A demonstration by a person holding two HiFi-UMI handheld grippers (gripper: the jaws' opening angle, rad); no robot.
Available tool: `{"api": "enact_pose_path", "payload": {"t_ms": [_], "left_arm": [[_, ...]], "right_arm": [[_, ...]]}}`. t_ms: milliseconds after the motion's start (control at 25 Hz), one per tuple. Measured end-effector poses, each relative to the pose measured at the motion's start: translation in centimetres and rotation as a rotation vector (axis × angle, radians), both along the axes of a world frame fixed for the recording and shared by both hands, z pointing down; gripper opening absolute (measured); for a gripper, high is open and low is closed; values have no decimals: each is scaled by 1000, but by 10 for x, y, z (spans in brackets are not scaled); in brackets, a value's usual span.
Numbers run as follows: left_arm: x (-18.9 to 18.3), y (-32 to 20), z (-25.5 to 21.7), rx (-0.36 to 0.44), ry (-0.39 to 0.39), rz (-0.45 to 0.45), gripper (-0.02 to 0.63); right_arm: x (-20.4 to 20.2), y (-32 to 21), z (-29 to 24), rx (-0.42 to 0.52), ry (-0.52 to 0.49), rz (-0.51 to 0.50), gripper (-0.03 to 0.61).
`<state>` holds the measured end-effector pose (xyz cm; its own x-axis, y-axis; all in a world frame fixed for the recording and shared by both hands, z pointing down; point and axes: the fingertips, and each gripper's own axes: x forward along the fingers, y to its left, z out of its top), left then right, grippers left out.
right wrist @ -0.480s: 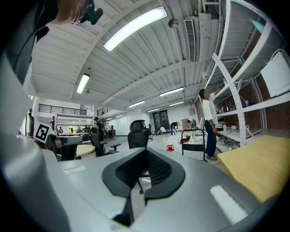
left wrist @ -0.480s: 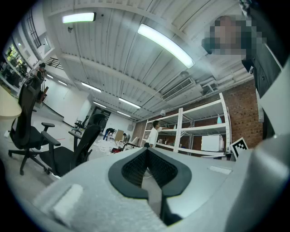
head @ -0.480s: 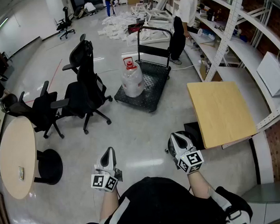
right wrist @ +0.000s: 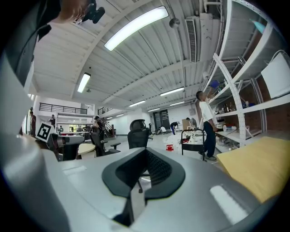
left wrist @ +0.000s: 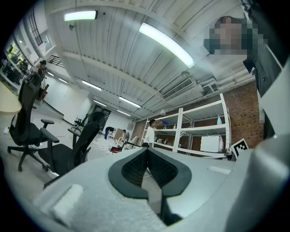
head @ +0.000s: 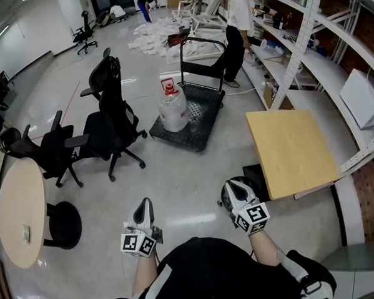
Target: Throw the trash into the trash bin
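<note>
Both tools low in front of us, over bare grey floor. Left gripper (head: 144,209): fingers (left wrist: 133,170) closed on each other, nothing between. Right gripper (head: 239,190): fingers (right wrist: 156,167) likewise shut and empty.

Task not started, in our judgement: no trash in hand, and we cannot pick out a trash bin. A dark shape on the floor (head: 258,173), just beside the right gripper and partly under the square light-wood bench (head: 293,149), might be one; too hidden to tell.

Only likely trash: a heap of white sheets on the floor (head: 153,32), far off at the back.

Risks:
- Shut fingers arriving at the trash would push it away, so they must open first
- The black swivel chairs (head: 110,118) and the black flat trolley (head: 201,123) carrying a clear water jug with a red cap (head: 172,109) narrow the route; a clipped caster or trolley edge could trip us
- A person in a white top (head: 236,18) stands by the white metal shelving (head: 306,39), near the heap: collision risk
- We may drop trash into the wrong container
</note>
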<state>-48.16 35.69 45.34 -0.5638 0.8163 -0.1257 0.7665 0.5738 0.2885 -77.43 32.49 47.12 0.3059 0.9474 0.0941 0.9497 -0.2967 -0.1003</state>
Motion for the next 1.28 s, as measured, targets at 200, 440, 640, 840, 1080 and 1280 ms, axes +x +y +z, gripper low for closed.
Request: {"api": "enact_pose_path", "payload": {"t_ms": [200,440,640,840,1080,1280], "left_arm": [[-4,0,3,19,25,-17,0],[-10,-5,8,46,-4,-60,0],[-7,-21,12,47,-16,-153,0],[32,-84,23,95,3,-363,0],[98,-156,29,125,27,-614,0],[161,-187,24,87,3,-774,0]], "right_arm": [[-10,1,5,-8,59,8,5],[-16,-4,7,-14,80,-38,5],[-16,3,16,11,72,-131,6],[25,9,38,67,72,-340,5],[105,19,33,63,60,-563,6],[186,31,25,50,51,-684,6]]}}
